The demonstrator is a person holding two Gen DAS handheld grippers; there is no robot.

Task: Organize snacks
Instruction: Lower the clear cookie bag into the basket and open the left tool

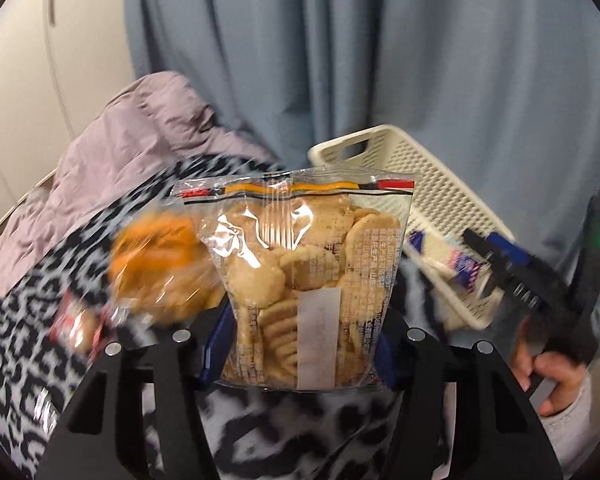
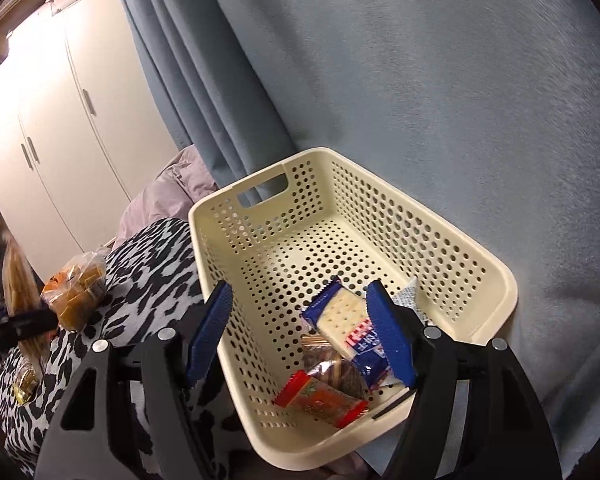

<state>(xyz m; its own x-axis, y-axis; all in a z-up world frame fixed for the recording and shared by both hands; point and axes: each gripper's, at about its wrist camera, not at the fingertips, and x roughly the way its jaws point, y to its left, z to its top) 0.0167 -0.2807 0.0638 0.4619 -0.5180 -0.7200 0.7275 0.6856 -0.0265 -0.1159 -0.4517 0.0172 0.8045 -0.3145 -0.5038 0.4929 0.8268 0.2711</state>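
— Left hand-held gripper point(image 1: 296, 356) is clamped on the cracker bag point(image 1: 300, 276), bag standing upright between its pads.
— And the basket point(image 1: 432, 200)?
— Off to its right; the right hand-held gripper point(image 2: 300, 336) hovers open above it, empty.

Print on cracker bag point(image 1: 300, 280) and blue cracker pack point(image 2: 352, 328) too blurred to read.

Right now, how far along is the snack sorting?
Done: the basket holds a cracker pack, a red pack and a dark wrapped snack.
In hand: the left gripper is clamped on a clear biscuit bag, not yet in the basket. The right gripper hangs open over the basket.
Left: an orange bag on the patterned blanket.
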